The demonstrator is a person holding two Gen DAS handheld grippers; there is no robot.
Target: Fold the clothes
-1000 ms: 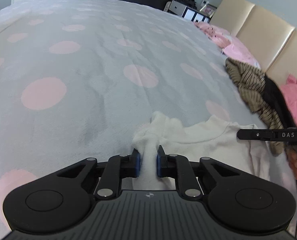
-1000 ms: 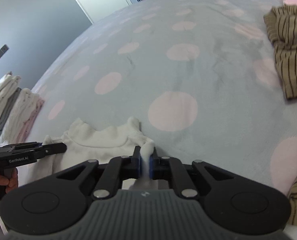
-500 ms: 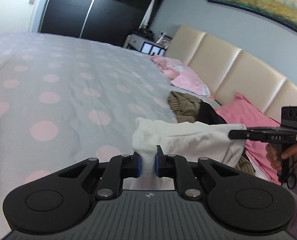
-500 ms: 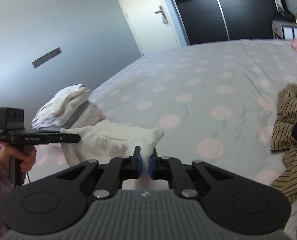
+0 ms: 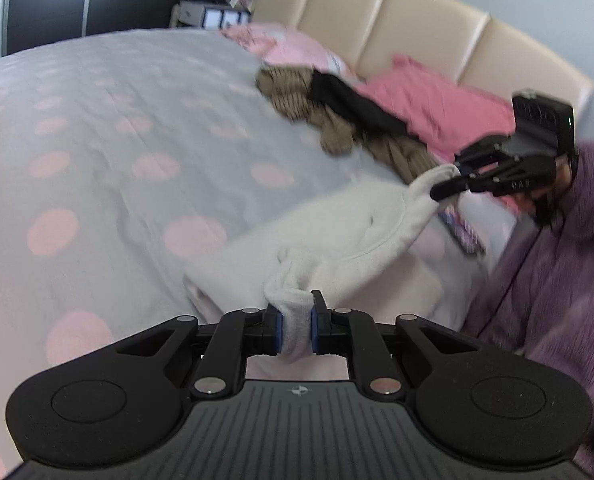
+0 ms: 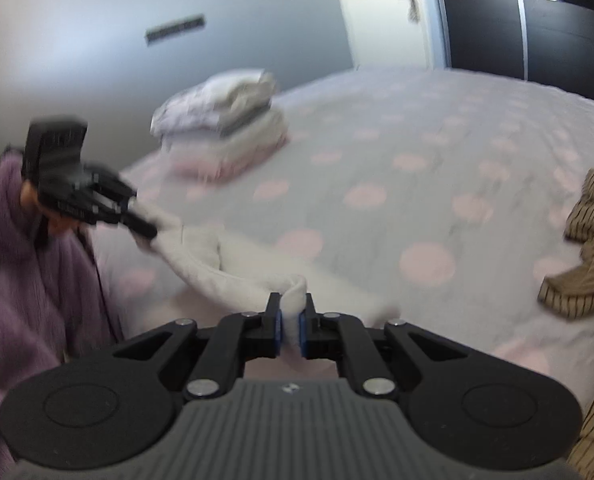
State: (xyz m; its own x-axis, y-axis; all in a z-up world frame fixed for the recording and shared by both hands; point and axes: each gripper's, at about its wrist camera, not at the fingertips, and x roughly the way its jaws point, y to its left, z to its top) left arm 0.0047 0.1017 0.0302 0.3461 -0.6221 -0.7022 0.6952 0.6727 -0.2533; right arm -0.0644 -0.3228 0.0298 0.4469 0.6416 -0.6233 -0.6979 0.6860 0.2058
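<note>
Left wrist view: the left gripper (image 5: pixel 295 326) pinches a bunched corner of a white garment (image 5: pixel 337 236), which stretches up and rightward to the right gripper (image 5: pixel 449 180), lifted above the polka-dot bed (image 5: pixel 117 140).

Right wrist view: the right gripper (image 6: pixel 291 326) clamps the white garment (image 6: pixel 233 276); its top edge runs leftward to the left gripper (image 6: pixel 145 228), near a folded stack (image 6: pixel 221 124).
</note>
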